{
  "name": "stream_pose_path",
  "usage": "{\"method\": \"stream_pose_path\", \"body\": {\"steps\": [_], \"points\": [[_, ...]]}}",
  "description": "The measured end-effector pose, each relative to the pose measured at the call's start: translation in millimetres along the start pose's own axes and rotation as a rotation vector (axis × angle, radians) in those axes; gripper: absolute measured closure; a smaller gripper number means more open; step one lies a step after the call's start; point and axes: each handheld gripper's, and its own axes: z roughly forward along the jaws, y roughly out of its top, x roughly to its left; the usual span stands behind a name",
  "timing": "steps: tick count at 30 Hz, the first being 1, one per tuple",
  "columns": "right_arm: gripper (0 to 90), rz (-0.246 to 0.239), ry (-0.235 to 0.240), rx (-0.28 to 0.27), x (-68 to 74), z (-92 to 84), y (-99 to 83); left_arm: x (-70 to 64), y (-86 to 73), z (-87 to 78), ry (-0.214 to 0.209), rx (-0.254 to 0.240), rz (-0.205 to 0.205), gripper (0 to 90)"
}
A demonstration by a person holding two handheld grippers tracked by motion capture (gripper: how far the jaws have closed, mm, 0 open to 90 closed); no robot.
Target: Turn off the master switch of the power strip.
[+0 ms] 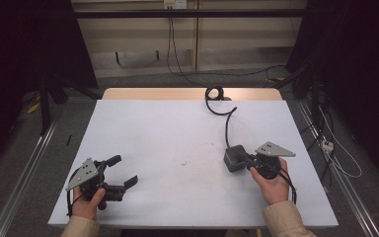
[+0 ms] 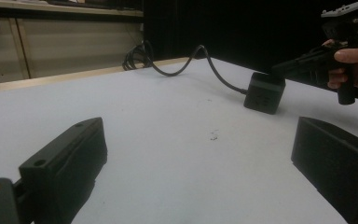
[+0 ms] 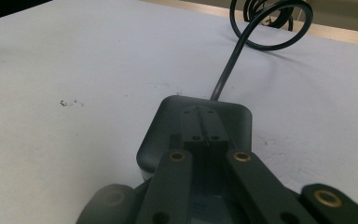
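Note:
A dark grey power adapter (image 1: 233,157) (image 2: 264,92) (image 3: 165,119) lies on the right half of the white table (image 1: 168,128). Its black cable (image 1: 227,123) (image 3: 227,70) runs back to a coil (image 1: 214,93) at the far edge. My right gripper (image 1: 247,159) (image 3: 204,125) is shut, jaws pressed together with nothing between them, lying over the adapter's top. In the left gripper view that gripper (image 2: 285,68) touches the adapter's upper edge. My left gripper (image 1: 124,170) (image 2: 200,172) rests open at the near left, jaws wide apart over bare table.
A few small dark specks (image 1: 183,163) mark the table's middle. Beyond the far edge stand a pale wall panel (image 1: 138,39) with hanging wires, and dark frames at both sides. Loose cables and a power strip (image 1: 327,144) lie on the floor at right.

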Motion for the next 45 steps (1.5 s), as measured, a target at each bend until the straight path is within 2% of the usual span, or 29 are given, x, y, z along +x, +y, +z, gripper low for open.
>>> {"method": "stream_pose_path", "body": {"steps": [23,25,37,45], "points": [[90.0,-0.005,-0.001,0.008,0.2,0.0,0.8,-0.4,0.2,-0.9,0.002,0.000,0.005,2.9],[90.0,0.005,0.001,0.005,-0.1,0.1,0.5,-0.6,0.1,-1.0,0.001,0.001,0.004,2.9],[90.0,-0.032,-0.014,0.029,2.4,0.9,2.8,-1.2,0.5,-1.4,0.003,-0.004,0.007,2.9],[90.0,-0.014,-0.010,0.013,1.4,0.5,0.3,-0.9,0.2,-1.4,0.003,-0.003,0.005,2.9]]}}
